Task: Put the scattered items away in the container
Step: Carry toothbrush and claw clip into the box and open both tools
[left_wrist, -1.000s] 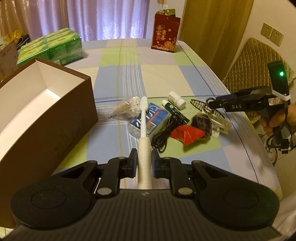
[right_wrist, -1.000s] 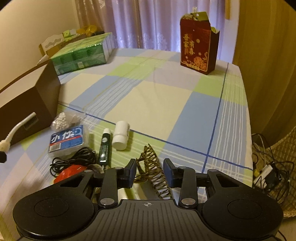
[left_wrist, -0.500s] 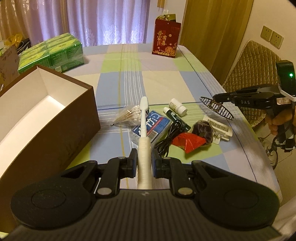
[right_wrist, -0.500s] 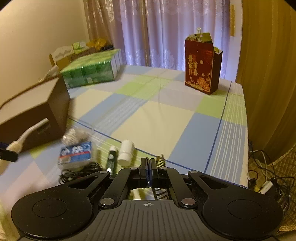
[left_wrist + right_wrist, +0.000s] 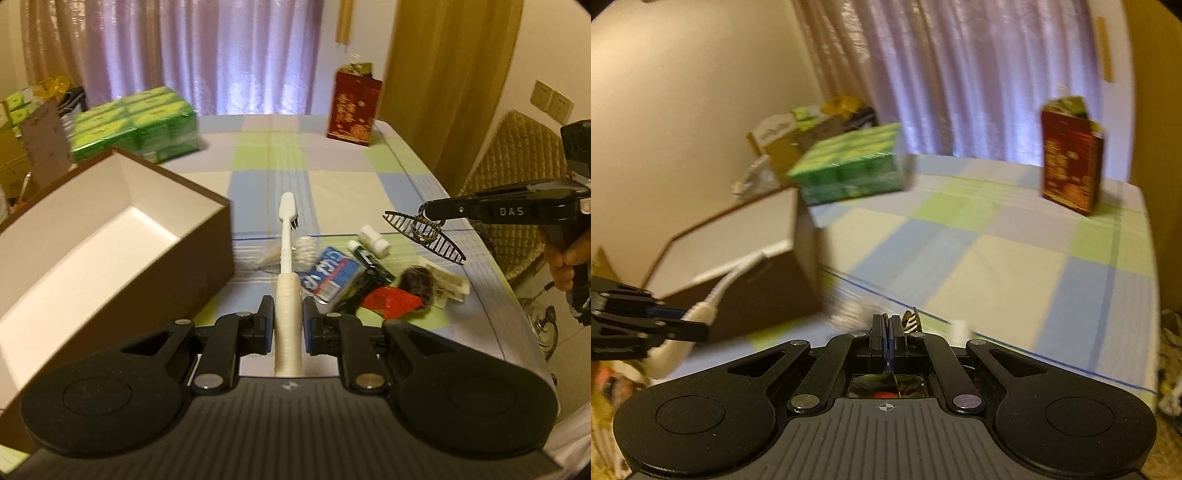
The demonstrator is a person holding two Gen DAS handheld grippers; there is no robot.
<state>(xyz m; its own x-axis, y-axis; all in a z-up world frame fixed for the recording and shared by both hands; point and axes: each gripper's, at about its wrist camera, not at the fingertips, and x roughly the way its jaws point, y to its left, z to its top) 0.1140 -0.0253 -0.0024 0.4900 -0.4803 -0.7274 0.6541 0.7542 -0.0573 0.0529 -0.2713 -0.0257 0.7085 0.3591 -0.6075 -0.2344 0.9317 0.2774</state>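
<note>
the left claw (image 5: 288, 325) pinches the thick handle of a white toothbrush (image 5: 286, 254), its head pointing forward above the counter (image 5: 343, 184). just left of it sits the open brown box (image 5: 110, 236), white inside. past the brush lies a cluster: a blue packet (image 5: 330, 273), a red item (image 5: 391, 301), a small white bottle (image 5: 375, 242). to the right, raised above the cluster, the right claw (image 5: 424, 213) is pressed together on a dark hair claw clip (image 5: 424, 236). farther back stand green cartons (image 5: 136, 125) and a red gift bag (image 5: 352, 107).
</note>
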